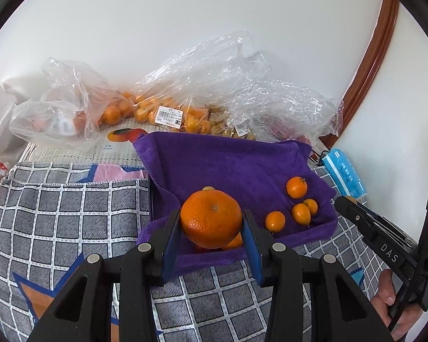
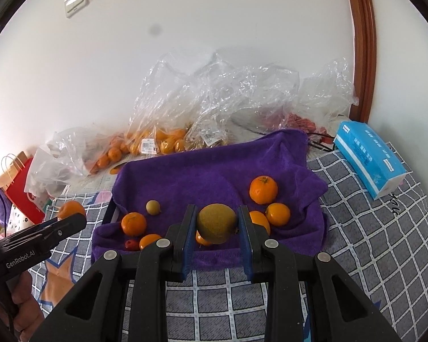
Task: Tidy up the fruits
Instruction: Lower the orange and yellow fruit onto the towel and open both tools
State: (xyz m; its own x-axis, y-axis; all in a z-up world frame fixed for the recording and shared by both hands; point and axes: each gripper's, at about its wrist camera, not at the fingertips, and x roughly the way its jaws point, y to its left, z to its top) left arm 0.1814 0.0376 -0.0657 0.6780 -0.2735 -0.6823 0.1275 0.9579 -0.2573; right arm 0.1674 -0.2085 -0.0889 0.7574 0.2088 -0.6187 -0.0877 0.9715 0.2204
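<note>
bright even daylight | soft shadows | sharp | fisheye edges curved

Partly hidden behind the held orange [image 1: 211, 218]: two small fruits, kind not clear. Too small to read: labels on plastic bags [image 1: 169, 117]. Blurred through crinkled plastic: red fruits [image 2: 302, 121]. Cut by left edge: red paper bag [image 2: 24, 196].

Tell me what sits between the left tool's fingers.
A large orange, clamped between the left tool pads above the purple towel, shown in the left wrist view.
</note>
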